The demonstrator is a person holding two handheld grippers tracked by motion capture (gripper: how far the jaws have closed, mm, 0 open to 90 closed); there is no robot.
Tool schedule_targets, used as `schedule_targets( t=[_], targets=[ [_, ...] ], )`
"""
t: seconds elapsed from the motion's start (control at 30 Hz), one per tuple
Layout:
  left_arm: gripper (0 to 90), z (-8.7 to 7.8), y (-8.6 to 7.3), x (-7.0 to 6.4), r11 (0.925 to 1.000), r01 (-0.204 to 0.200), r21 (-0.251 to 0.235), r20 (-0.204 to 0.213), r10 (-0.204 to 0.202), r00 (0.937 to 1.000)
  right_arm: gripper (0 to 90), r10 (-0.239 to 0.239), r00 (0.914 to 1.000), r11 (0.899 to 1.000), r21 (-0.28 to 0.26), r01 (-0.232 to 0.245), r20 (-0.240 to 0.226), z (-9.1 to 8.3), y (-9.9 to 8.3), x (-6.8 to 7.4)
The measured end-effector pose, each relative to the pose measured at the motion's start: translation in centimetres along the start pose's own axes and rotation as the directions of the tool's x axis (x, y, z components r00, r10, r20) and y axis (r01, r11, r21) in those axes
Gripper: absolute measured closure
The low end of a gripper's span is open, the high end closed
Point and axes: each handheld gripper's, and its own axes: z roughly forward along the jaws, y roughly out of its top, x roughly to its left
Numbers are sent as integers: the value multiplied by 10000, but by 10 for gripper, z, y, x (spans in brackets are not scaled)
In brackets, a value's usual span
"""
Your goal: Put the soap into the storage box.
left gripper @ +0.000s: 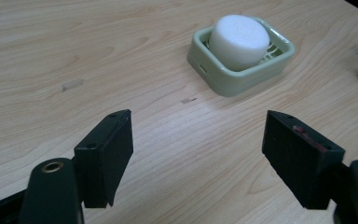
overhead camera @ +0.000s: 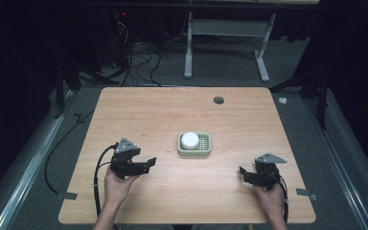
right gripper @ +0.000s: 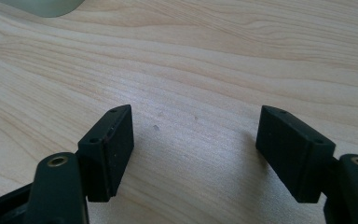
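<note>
Left gripper [left gripper: 198,156]: released, jaws spread wide, nothing between them, held just above the wooden surface [overhead camera: 148,110]. The green soap dish [left gripper: 223,79] lies ahead of this gripper and slightly to its right, well apart from the jaws. A white round block [left gripper: 238,41], possibly foam, sits inside the dish.

Right gripper [right gripper: 193,151]: released, jaws apart over bare surface. A pale green edge, probably the dish, appears far ahead to its left.
</note>
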Motion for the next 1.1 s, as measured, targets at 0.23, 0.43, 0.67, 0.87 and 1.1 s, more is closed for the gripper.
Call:
schedule_targets(
  t=[0.23,0.43,0.67,0.87,1.1],
  targets=[
    [249,2,-11,3,9998,174,129,-104,-172,9998,283,-6,10000,10000,-6,6,-4,0,0,0],
    [250,2,-18,5,9993,312,210,-189,-308,9993,283,3,10000,10000,-1,-3,1,0,0,0],
    [249,5,-29,9,9981,514,334,-285,-505,9983,283,-5,10000,10000,-6,5,-7,0,0,0],
    [249,8,-35,10,9973,594,443,-396,-577,9975,283,-6,10000,10000,-7,6,-6,0,0,0],
    [249,12,-41,13,9961,646,594,-555,-613,9966,283,-11,10000,10000,-8,11,-5,0,0,0]
  ],
)
